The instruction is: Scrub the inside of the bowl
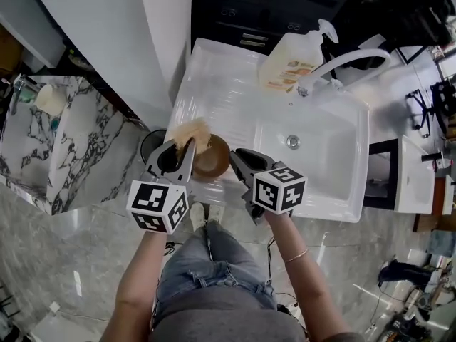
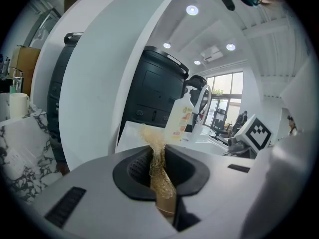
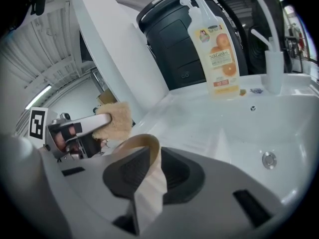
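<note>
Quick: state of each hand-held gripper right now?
Left hand-held gripper: closed on the sponge.
Right hand-held gripper: closed on the bowl rim.

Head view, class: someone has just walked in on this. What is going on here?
A person holds a claw in each hand at a white sink. The right claw is shut on the rim of a brown bowl, holding it at the sink's front edge. The left claw is shut on a tan fibrous scrubber, poised at the bowl's left rim. A soap bottle stands behind.

Soap bottle (image 1: 291, 61) beside faucet (image 1: 342, 61) at sink (image 1: 324, 169) back; dark bin (image 3: 174, 54), probably, behind.
</note>
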`<state>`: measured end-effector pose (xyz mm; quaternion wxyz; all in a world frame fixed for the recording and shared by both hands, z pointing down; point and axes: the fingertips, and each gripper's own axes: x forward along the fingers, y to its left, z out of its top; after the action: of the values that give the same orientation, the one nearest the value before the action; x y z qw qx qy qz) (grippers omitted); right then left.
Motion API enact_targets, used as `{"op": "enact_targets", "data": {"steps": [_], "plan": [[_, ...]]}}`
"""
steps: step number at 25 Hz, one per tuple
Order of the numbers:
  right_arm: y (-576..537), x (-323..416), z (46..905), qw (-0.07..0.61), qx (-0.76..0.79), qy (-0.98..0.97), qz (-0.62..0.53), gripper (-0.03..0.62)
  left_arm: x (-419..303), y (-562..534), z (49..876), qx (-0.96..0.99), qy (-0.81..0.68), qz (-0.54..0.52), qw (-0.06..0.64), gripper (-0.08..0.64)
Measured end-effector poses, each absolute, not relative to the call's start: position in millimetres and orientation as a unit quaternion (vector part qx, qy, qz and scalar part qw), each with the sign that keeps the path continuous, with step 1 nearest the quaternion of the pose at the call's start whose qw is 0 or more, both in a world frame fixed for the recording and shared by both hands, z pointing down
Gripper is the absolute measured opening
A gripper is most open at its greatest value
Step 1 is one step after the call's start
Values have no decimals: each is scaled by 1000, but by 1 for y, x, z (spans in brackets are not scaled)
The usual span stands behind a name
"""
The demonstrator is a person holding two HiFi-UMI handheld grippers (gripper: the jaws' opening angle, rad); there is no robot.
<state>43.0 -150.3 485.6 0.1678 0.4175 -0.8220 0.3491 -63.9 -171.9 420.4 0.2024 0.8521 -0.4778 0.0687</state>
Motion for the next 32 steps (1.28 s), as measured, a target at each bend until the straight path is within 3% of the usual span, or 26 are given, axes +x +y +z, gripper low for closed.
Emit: {"op": "enact_targets", "data": {"steps": [16,32], "plan": [[-158,31,506,199,378,-815,391,74,-69,-178,427,842,-492,78,208,48],[-163,32,504,245,403,-811,347,28,-76,-175,417,848,-484,88,197,48]]}}
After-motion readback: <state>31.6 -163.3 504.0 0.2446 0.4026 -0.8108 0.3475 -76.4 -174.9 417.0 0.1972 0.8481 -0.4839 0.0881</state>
